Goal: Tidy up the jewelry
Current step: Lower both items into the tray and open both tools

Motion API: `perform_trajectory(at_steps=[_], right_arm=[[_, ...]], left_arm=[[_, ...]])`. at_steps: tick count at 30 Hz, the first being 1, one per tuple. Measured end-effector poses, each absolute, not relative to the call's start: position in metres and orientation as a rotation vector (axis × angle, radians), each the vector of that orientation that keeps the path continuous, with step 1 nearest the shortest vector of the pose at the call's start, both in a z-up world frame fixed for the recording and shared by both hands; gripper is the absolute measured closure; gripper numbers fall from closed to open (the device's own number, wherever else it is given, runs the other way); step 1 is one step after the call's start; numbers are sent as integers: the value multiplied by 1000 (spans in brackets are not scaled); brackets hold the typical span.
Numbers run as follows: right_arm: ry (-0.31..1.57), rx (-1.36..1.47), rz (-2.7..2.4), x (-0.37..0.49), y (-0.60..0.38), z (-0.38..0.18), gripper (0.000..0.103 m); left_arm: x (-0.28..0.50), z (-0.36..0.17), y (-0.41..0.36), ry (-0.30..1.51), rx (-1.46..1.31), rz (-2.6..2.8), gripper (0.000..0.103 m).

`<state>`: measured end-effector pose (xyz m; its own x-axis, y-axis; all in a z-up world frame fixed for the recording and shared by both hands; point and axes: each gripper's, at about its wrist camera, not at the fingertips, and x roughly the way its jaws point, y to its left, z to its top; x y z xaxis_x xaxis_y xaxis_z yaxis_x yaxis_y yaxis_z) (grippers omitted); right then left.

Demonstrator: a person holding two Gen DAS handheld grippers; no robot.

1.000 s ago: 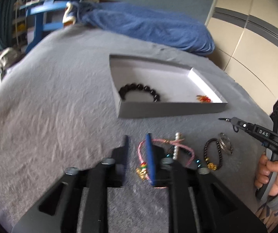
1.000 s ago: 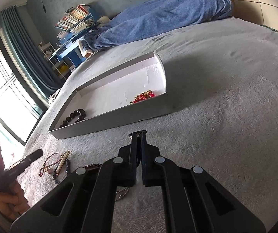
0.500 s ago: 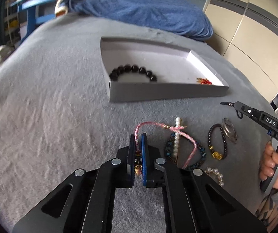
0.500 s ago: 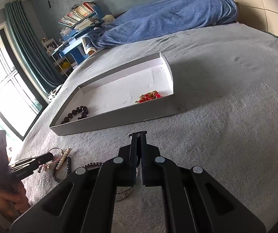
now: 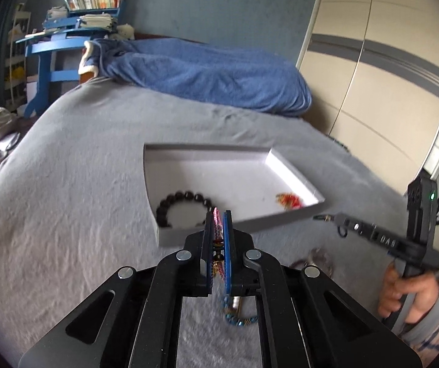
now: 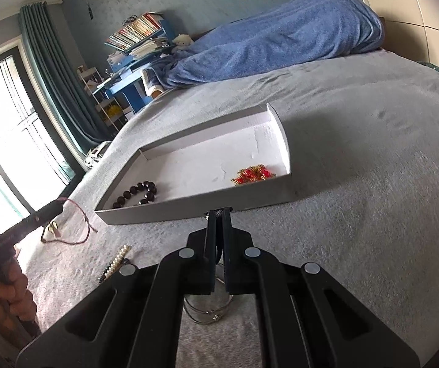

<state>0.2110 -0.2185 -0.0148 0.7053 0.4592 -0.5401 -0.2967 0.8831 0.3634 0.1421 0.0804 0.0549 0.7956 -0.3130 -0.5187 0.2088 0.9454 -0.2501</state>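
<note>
Grey fleece bed cover (image 5: pixel 66 214), blue blanket (image 5: pixel 207 82) at the far edge; white tray (image 5: pixel 293 178) sits mid-bed. Left gripper (image 5: pixel 218 214) pressed together on the pink cord bracelet (image 5: pixel 216 224), lifted off the cover; in the right wrist view the cord (image 6: pixel 81 214) hangs in a loop below the tongs. Tray lies at 12 o'clock from the left gripper, near wall just ahead, long axis running 9 to 3. Black bead bracelet (image 5: pixel 182 207) at tray's 9 o'clock end, red-gold piece (image 5: pixel 289 199) toward 3. Left hand is the nearer; likely next: carry forward over the wall, release on bare floor between them. Right gripper (image 6: pixel 218 214) nearly closed, seemingly empty, over a silver bangle (image 6: pixel 207 314)
</note>
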Motion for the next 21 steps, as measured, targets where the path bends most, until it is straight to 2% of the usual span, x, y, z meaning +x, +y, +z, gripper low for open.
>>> perform_trajectory(at_steps=[10, 21], right_arm=[[639, 334, 458, 219, -224, -2, 99], [632, 254, 466, 247, -203, 9, 99]], left_arm=[[157, 70, 78, 547, -201, -314, 97], [196, 69, 72, 532, -171, -296, 97]])
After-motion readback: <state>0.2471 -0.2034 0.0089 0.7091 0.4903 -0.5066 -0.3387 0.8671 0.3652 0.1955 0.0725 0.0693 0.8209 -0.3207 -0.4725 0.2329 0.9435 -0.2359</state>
